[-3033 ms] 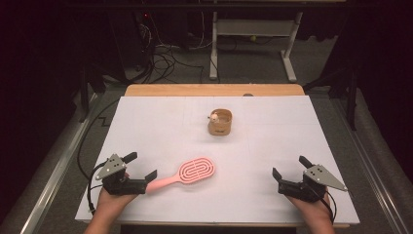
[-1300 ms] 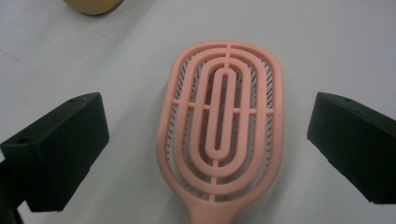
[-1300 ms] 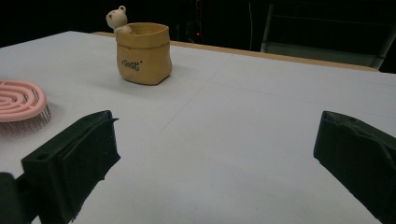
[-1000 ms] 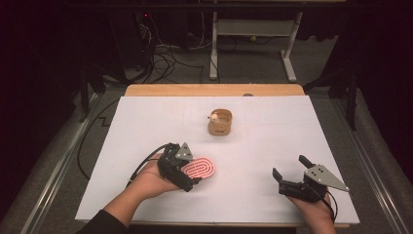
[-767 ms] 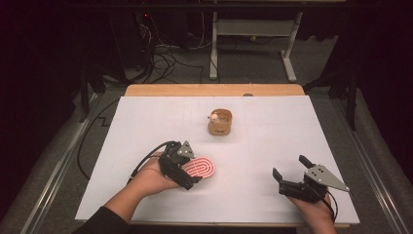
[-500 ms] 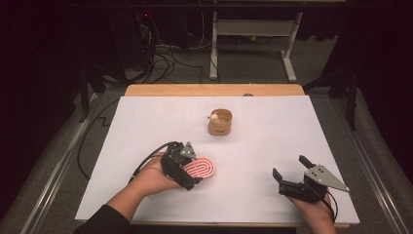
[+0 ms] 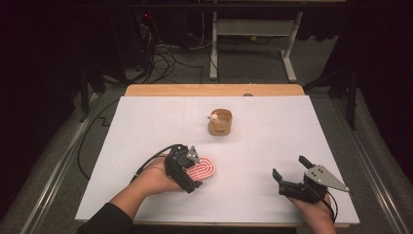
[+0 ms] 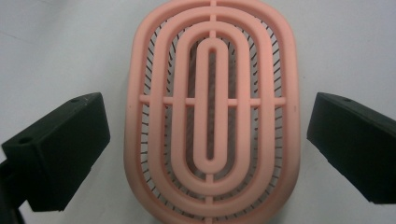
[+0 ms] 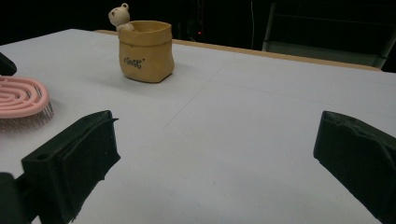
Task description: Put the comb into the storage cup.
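A pink oval hairbrush (image 7: 206, 168) lies bristles down on the white table (image 7: 272, 131); its handle is hidden under the person's left hand. My left gripper (image 7: 193, 170) hovers over the brush head and is open. In the left gripper view the jaws of my left gripper (image 8: 210, 144) stand on either side of the hairbrush head (image 8: 212, 107), with a gap on each side. My right gripper (image 7: 288, 167) rests open near the front right of the table, with nothing between its jaws (image 9: 210, 158).
A small tan pot with a bear figure on its rim (image 7: 220, 122) (image 9: 145, 51) stands behind the brush, near the table's middle. A wooden strip (image 7: 214, 90) borders the far edge. Cables and a metal stand are on the floor beyond.
My left gripper came from the front left, by the brush handle's end, rightward over the brush head, then barely shifted in the last second. The right gripper stayed still.
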The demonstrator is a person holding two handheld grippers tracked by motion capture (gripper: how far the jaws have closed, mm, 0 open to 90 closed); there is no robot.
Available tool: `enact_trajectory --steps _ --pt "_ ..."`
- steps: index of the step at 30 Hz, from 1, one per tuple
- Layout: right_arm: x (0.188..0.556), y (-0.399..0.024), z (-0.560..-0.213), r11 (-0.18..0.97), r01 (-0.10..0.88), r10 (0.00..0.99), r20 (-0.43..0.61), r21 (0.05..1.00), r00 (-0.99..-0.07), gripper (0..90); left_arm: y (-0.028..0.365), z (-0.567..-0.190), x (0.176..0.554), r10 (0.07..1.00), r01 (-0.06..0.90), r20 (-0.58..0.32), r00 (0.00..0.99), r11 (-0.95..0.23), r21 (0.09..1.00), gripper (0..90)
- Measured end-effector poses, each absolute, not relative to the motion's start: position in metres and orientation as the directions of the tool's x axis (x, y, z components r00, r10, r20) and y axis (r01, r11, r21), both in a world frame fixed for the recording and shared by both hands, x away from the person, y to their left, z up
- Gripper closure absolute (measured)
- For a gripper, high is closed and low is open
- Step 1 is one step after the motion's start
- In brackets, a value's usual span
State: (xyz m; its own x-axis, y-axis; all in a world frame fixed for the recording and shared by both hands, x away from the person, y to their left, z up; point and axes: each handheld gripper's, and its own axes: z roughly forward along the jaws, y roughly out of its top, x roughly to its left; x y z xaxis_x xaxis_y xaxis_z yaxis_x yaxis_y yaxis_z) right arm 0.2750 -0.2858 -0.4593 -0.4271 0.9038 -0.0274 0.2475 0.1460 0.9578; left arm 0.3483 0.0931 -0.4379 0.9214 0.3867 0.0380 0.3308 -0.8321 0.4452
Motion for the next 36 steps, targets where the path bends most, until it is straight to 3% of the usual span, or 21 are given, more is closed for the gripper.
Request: enact_trajectory --steps 23,25,36 --pt "0.275 -0.286 -0.461 0.146 0.254 0.903 -0.024 0.956 -0.429 0.0 0.079 -0.442 0.354 0.347 0.312 0.051 0.936 -0.890 0.332 6.7" --pt "0.275 -0.286 -0.461 0.145 0.255 0.903 -0.023 0.956 -0.429 0.0 0.079 -0.441 0.353 0.338 0.302 0.057 0.939 -0.893 0.334 12.9" --pt "0.275 -0.287 -0.461 0.145 0.254 0.904 -0.023 0.956 -0.427 0.0 0.078 -0.442 0.354 0.338 0.301 0.059 0.939 -0.895 0.330 17.5"
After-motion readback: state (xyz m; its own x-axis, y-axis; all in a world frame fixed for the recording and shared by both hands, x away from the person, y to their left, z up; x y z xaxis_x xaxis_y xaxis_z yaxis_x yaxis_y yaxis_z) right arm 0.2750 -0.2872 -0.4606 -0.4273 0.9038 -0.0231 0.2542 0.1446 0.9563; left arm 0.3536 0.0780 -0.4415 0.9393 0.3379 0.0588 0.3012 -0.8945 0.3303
